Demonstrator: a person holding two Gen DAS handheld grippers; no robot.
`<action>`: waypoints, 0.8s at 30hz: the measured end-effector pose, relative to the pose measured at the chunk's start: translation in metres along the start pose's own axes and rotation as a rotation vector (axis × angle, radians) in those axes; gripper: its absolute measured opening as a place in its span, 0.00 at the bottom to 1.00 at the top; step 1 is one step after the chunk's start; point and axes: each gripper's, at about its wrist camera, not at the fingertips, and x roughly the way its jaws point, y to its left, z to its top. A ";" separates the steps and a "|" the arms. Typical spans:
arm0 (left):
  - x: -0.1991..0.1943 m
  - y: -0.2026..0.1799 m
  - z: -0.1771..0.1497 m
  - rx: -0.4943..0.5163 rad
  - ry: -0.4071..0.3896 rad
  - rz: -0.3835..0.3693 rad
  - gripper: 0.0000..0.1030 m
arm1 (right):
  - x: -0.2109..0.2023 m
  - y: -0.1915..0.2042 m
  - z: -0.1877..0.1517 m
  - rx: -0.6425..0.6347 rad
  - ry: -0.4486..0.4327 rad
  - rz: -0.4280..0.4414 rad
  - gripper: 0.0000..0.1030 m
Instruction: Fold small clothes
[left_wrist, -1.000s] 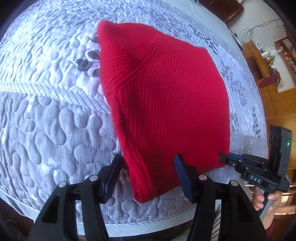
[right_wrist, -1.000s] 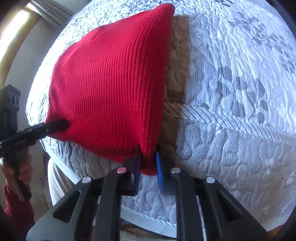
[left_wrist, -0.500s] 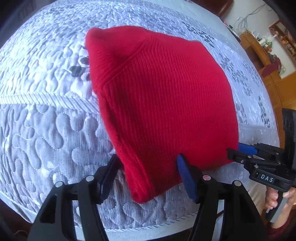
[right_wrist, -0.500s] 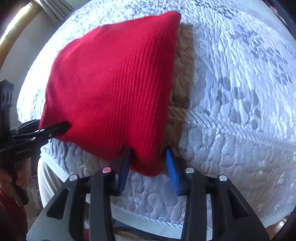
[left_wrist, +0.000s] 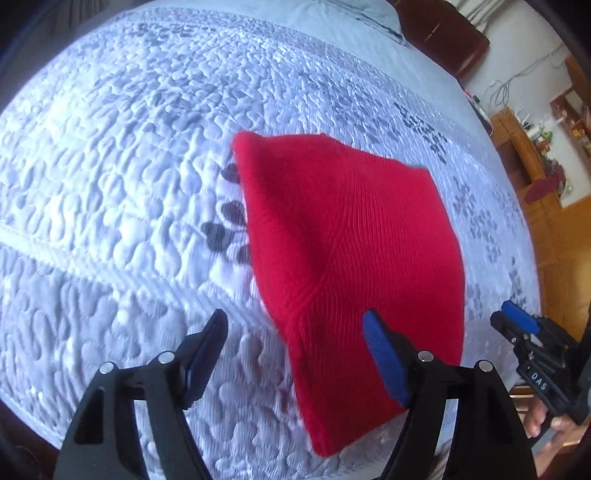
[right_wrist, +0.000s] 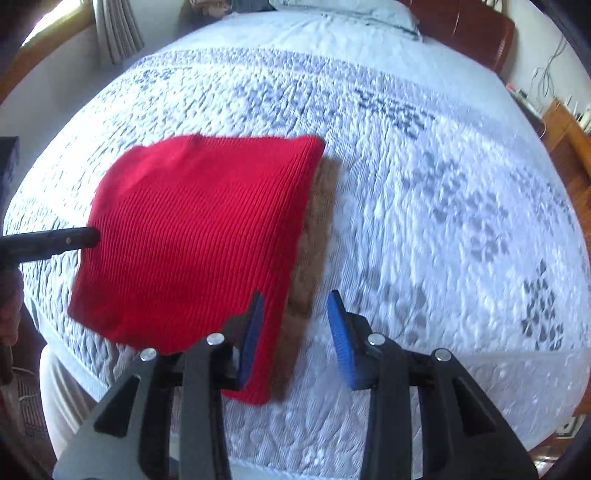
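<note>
A red ribbed knit garment (left_wrist: 354, 251) lies folded flat on the quilted bedspread (left_wrist: 110, 184). My left gripper (left_wrist: 295, 332) hovers over its near left corner. Its jaws are opening; the cloth lies below the gap and the pads do not press it. In the right wrist view the same garment (right_wrist: 192, 240) fills the left half. My right gripper (right_wrist: 297, 325) hangs open above its near right edge, holding nothing. One finger of the left gripper (right_wrist: 55, 240) pokes in from the left. The right gripper (left_wrist: 517, 321) shows at the right edge of the left wrist view.
The bed's near edge (right_wrist: 295, 465) runs just under both grippers. A brown headboard (right_wrist: 469, 29) and a pillow (right_wrist: 343, 14) are at the far end. Wooden furniture (left_wrist: 524, 155) stands to the right, a curtain (right_wrist: 118, 29) to the far left. A hand (left_wrist: 535, 424) holds the right tool.
The right gripper let go of the garment's corner and rose away from it. The left jaws widened and that gripper backed off too. The garment stays flat on the bed.
</note>
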 end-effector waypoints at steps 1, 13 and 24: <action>0.002 0.004 0.002 -0.010 0.005 -0.011 0.74 | 0.000 0.001 0.002 -0.002 -0.006 -0.005 0.34; 0.056 0.003 0.051 -0.050 0.055 -0.112 0.82 | 0.016 -0.003 0.019 -0.018 -0.028 -0.009 0.34; 0.083 -0.013 0.081 -0.018 0.125 -0.276 0.84 | 0.048 -0.036 0.035 0.070 0.038 0.107 0.40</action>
